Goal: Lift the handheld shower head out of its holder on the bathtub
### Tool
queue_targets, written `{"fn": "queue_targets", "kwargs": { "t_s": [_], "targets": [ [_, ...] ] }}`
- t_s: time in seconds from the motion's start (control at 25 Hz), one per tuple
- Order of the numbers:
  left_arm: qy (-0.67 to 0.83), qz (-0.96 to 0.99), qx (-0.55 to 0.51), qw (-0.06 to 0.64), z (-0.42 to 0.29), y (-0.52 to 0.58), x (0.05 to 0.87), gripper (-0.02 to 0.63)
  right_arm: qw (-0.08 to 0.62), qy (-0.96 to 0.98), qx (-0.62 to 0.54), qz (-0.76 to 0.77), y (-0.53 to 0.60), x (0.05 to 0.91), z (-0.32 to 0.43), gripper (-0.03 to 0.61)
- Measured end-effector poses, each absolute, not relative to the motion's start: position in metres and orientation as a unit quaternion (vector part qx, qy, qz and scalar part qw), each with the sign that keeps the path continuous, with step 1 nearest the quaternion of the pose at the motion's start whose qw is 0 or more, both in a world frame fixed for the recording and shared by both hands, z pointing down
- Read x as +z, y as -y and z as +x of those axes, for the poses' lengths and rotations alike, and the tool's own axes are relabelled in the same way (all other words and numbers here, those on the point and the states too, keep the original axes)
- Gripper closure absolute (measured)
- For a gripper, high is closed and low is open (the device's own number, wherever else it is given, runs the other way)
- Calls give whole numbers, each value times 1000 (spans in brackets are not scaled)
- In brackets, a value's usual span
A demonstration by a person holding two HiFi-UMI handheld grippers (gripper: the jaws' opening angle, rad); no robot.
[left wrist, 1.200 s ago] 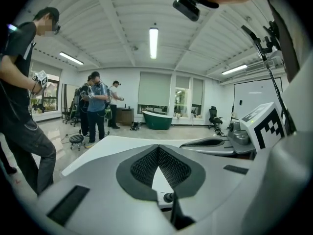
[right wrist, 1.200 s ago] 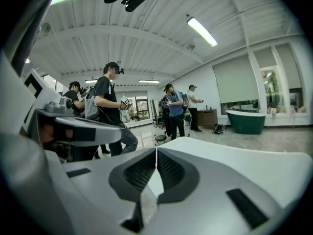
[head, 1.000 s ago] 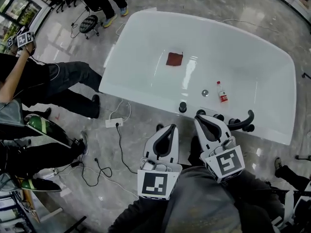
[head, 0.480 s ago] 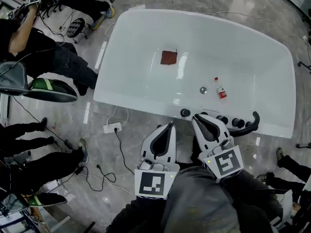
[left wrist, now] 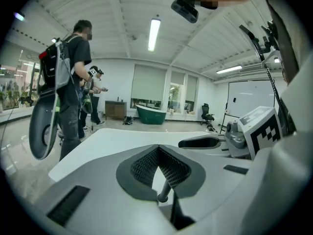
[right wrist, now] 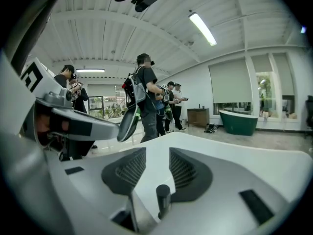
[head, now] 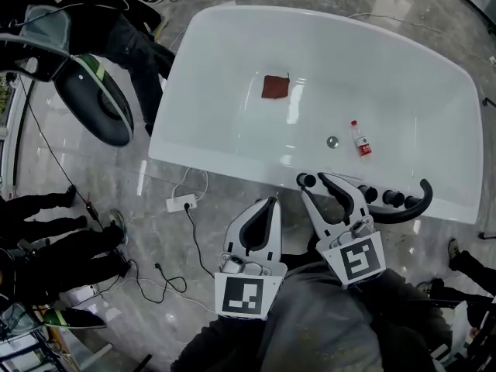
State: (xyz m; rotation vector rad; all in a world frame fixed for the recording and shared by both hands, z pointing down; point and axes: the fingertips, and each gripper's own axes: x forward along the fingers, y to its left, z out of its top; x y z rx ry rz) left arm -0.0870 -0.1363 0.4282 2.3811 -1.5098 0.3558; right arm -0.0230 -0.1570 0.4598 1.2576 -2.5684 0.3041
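The handheld shower head (head: 408, 206) is a black curved piece lying on the near rim of the white bathtub (head: 232, 155), to the right of several black knobs (head: 380, 197). My right gripper (head: 316, 186) hangs just over that rim, left of the shower head and apart from it. Its jaws are opening, and in the right gripper view (right wrist: 157, 156) only white tub shows between the pads. My left gripper (head: 268, 204) stays over the floor short of the rim, and its ribbed pads (left wrist: 168, 166) meet, shut on nothing.
Inside the tub lie a brown cloth (head: 275, 86), a small bottle (head: 361, 142) and the drain (head: 332, 141). A power strip (head: 180, 202) and cables lie on the floor to the left. People stand at the left (head: 116, 29). A green tub (right wrist: 237, 121) stands far off.
My right gripper's jaws have spread apart from shut. Both grippers have come closer to the tub's near rim. The people at the left have shifted in the view.
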Motion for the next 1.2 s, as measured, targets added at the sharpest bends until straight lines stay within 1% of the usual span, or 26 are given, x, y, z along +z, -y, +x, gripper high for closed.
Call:
{"fn": "queue_targets", "kwargs": {
  "t_s": [0.24, 0.44, 0.68, 0.72, 0.92, 1.2],
  "targets": [
    [527, 828, 128, 141, -100, 147, 477, 611, 133, 882, 91, 443, 171, 513, -30, 410],
    [520, 832, 133, 143, -101, 149, 511, 611, 139, 874, 96, 456, 173, 553, -29, 408],
    [508, 838, 138, 143, -98, 156, 521, 611, 161, 864, 112, 463, 177, 577, -25, 413],
    [507, 839, 138, 143, -97, 157, 521, 611, 165, 864, 112, 463, 177, 579, -24, 431],
    [507, 840, 138, 138, -99, 157, 515, 611, 168, 863, 95, 466, 174, 576, -24, 434],
    [510, 838, 135, 136, -107, 156, 484, 611, 145, 869, 81, 465, 177, 530, -34, 435]
  ]
}}
